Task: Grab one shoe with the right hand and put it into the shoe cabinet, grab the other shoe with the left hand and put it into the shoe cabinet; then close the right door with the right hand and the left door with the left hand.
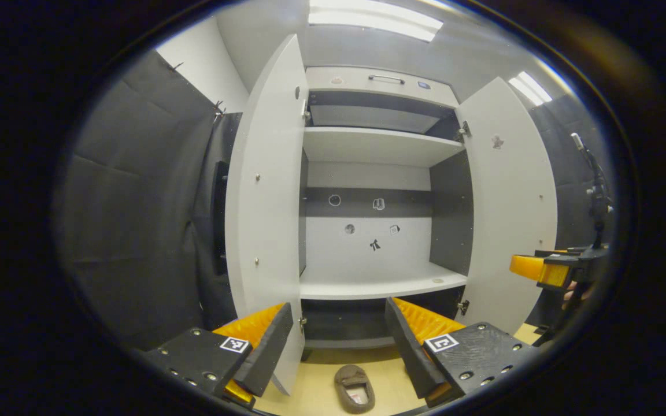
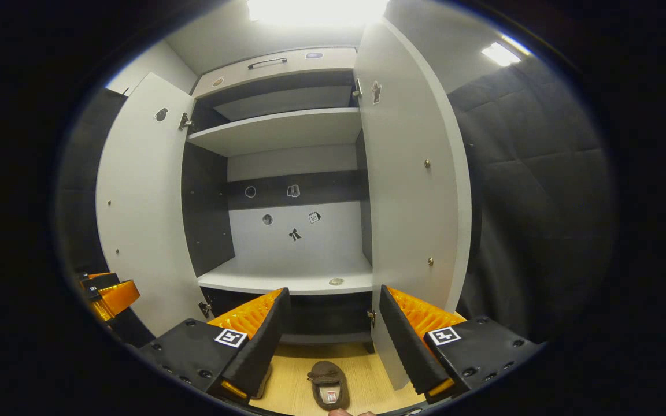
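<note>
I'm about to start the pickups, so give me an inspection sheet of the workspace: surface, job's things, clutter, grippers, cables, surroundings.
Surface: pale wood floor in front of the shoe cabinet.
Job's things: one brown shoe lies on the floor; left door and right door both stand open; the shelves hold no shoes.
Clutter: nothing seen.
Grippers: left gripper open, holding nothing; right gripper open, holding nothing.
Cables: nothing seen.
Surroundings: dark padded booth wall; ceiling light.

Bright, even light fell from long white ceiling light panels (image 1: 374, 20), one blown out to glare in the right gripper view, tall white open cabinet doors (image 2: 411, 173) bowed by fisheye distortion, lower dark recess shadowed, focus stayed sharp.
</note>
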Available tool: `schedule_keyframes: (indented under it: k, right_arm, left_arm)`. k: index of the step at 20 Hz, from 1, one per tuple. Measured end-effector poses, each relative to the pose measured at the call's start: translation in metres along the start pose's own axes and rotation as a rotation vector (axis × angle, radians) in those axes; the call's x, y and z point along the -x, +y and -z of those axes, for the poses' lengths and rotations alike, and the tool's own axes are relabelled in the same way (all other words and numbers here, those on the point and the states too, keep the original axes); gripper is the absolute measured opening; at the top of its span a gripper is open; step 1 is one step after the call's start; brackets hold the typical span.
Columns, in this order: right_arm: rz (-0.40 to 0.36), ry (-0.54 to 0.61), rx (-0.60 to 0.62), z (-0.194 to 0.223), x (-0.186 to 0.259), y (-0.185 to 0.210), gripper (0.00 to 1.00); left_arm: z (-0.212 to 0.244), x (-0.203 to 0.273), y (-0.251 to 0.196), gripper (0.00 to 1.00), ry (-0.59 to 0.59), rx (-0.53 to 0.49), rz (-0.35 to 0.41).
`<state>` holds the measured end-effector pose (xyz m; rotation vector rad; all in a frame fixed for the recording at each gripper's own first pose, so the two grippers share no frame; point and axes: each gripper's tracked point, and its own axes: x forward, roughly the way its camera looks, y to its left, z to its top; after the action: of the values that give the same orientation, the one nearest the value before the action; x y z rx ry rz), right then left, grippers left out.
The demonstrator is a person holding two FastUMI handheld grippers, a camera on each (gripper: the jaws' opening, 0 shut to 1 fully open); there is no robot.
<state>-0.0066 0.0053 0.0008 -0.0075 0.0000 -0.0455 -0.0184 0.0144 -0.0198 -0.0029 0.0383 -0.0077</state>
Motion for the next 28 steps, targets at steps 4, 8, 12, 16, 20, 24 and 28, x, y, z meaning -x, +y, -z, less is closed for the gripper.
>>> schedule_keyframes:
  k: [4,8,12,16,20,24,28]
  right_arm:
    - [-0.046,0.038,0.009,0.004,-0.003,0.010,0.98]
    - [-0.067,0.084,0.038,0.011,-0.010,0.016,0.98]
    - [-0.113,0.164,0.040,0.026,-0.023,0.025,0.98]
    - [-0.158,0.241,0.044,0.050,-0.029,0.038,0.98]
    - [-0.187,0.356,0.042,0.094,-0.033,0.047,0.98]
    - [-0.217,0.513,-0.001,0.149,-0.032,0.057,0.98]
    - [-0.245,0.655,0.001,0.208,-0.030,0.062,0.98]
  left_arm:
    - [0.009,-0.002,0.000,0.94,0.015,0.016,0.009]
    - [0.014,-0.003,-0.003,0.94,0.021,0.018,0.012]
    - [0.022,-0.003,-0.010,0.94,0.037,0.014,0.021]
    - [0.029,-0.002,-0.014,0.94,0.050,-0.005,0.028]
    - [0.036,0.000,-0.018,0.94,0.067,-0.003,0.032]
    - [0.044,0.004,-0.016,0.99,0.089,-0.014,0.019]
    - [0.060,0.012,-0.013,0.88,0.127,-0.011,-0.007]
